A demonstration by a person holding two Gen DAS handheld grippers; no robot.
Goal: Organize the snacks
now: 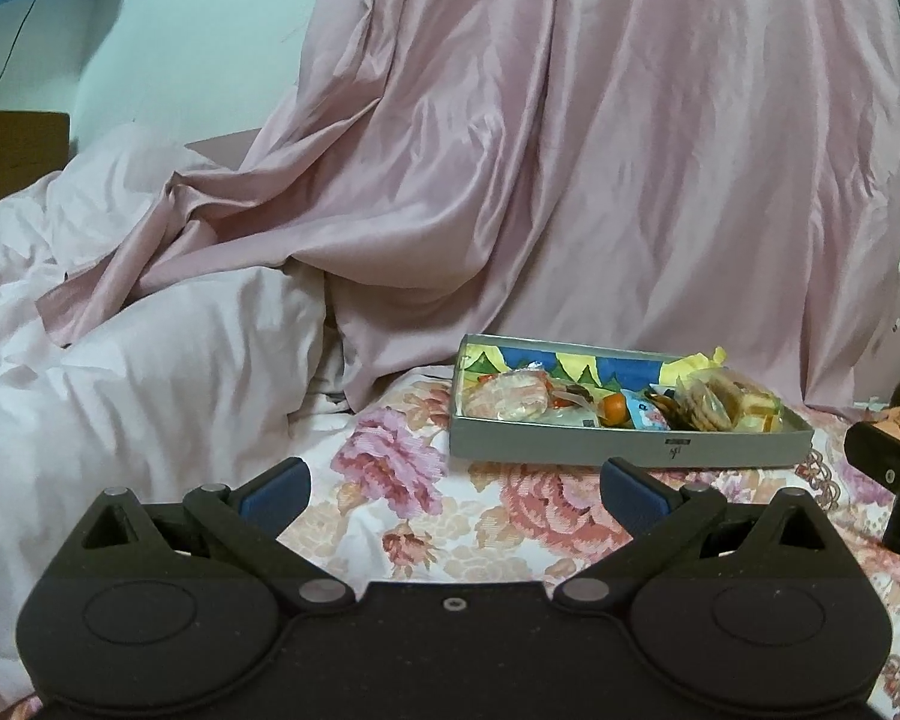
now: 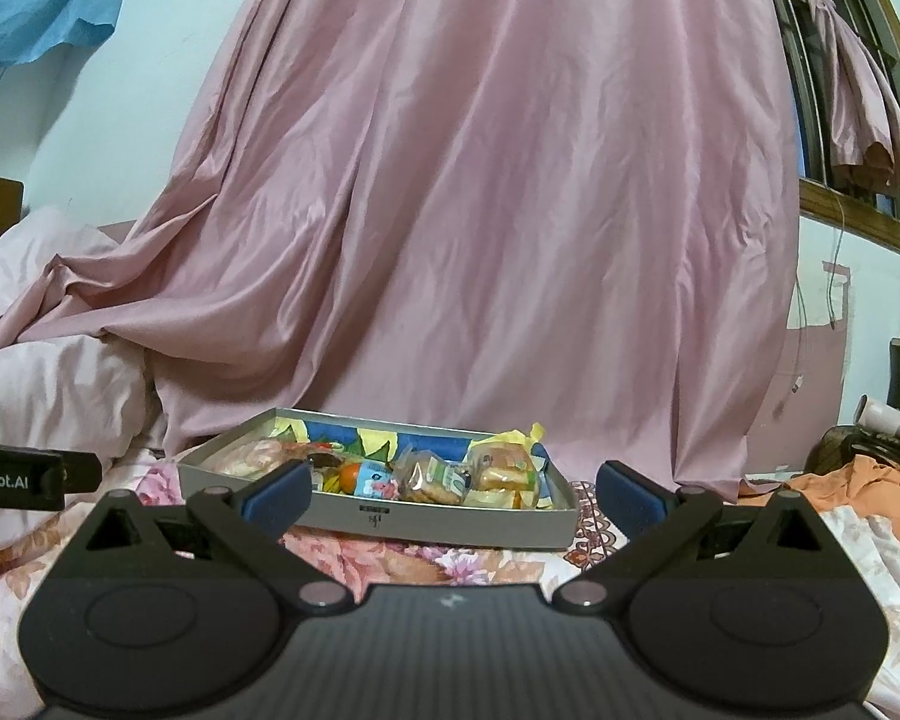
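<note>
A shallow grey box (image 1: 570, 444) with a colourful lining sits on the flowered bedspread, holding several wrapped snacks: a round rice-cracker pack (image 1: 507, 399), a small orange item (image 1: 615, 407), a blue packet (image 1: 645, 414) and cracker packs (image 1: 720, 402). My left gripper (image 1: 456, 489) hovers open, near and to the left of the box, with nothing between its fingers. The same box (image 2: 450, 525) lies just beyond my right gripper (image 2: 453, 489), which is also open and holds nothing. The snacks (image 2: 426, 477) fill the box's middle and right.
A pink curtain (image 1: 570, 150) drapes down behind the box. A rumpled pale duvet (image 1: 120, 372) lies at the left. An orange cloth (image 2: 870, 483) and dark objects sit at the right. The other gripper's body shows at each view's edge (image 1: 888, 468) (image 2: 24, 480).
</note>
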